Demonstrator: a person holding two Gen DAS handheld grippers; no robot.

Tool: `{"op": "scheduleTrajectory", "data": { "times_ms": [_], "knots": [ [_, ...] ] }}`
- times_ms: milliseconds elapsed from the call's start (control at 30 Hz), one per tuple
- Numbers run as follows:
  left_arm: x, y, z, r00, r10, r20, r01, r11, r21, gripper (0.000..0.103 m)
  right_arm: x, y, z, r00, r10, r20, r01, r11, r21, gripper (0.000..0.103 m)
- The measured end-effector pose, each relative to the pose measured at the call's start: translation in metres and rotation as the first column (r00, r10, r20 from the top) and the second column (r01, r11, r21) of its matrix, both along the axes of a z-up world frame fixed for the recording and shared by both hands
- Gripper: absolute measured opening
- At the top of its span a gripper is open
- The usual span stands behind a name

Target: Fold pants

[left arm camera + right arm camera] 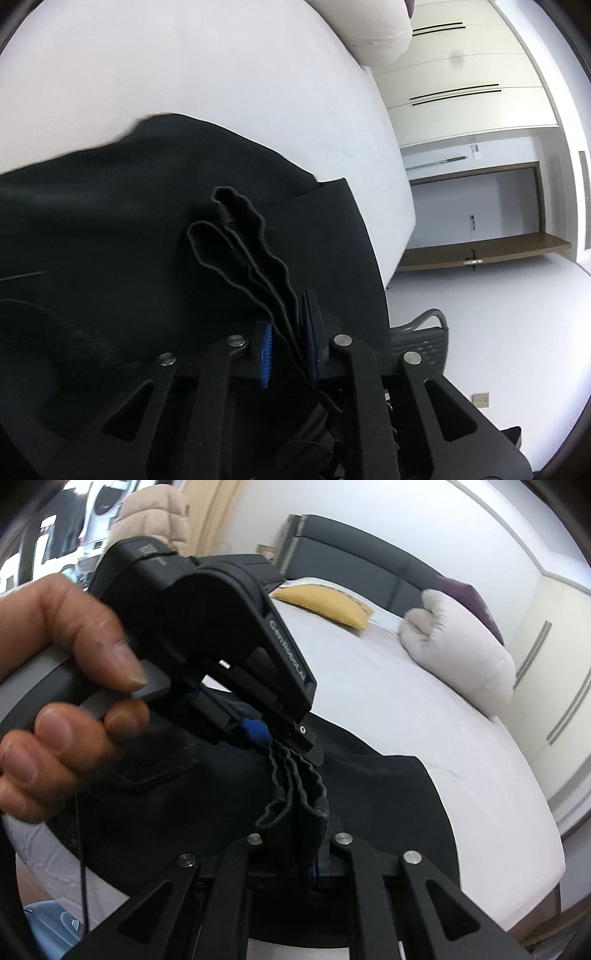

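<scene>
Black pants (pixel 129 229) lie on a white bed (pixel 221 74). My left gripper (pixel 288 343) is shut on a bunched, wavy edge of the pants, several layers thick, between its blue pads. In the right wrist view my right gripper (pixel 306 853) is shut on the same bunched edge of the pants (pixel 369 797). The left gripper (pixel 273 738) shows there too, held by a hand (pixel 62 672), pinching the same fold just beyond my right fingers. The two grippers are very close together.
A white pillow (pixel 461 650), a purple cushion (pixel 469 598) and a yellow cushion (pixel 325 602) lie near the dark headboard (pixel 354 550). Cream wardrobe doors (pixel 461 66) and a chair (pixel 424 339) stand beyond the bed's edge.
</scene>
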State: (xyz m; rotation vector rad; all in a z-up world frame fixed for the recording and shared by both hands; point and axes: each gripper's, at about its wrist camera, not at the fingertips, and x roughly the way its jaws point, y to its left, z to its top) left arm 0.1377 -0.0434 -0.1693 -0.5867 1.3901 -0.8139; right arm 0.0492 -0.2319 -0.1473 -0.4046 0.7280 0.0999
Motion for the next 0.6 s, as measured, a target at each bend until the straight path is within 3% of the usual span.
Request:
{"op": "scheduleTrajectory", "data": {
  "times_ms": [233, 600],
  "knots": [
    [-0.01, 0.036, -0.002, 0.999, 0.027, 0.025, -0.029, 0.997, 0.071, 0.01, 0.011, 0.032, -0.015, 0.997, 0.059, -0.047, -0.06, 0.998, -0.012, 0.009],
    [-0.021, 0.049, -0.032, 0.997, 0.07, 0.021, -0.072, 0.989, 0.129, 0.01, 0.026, 0.048, -0.052, 0.983, 0.084, -0.162, -0.089, 0.996, -0.023, 0.013]
  ]
}}
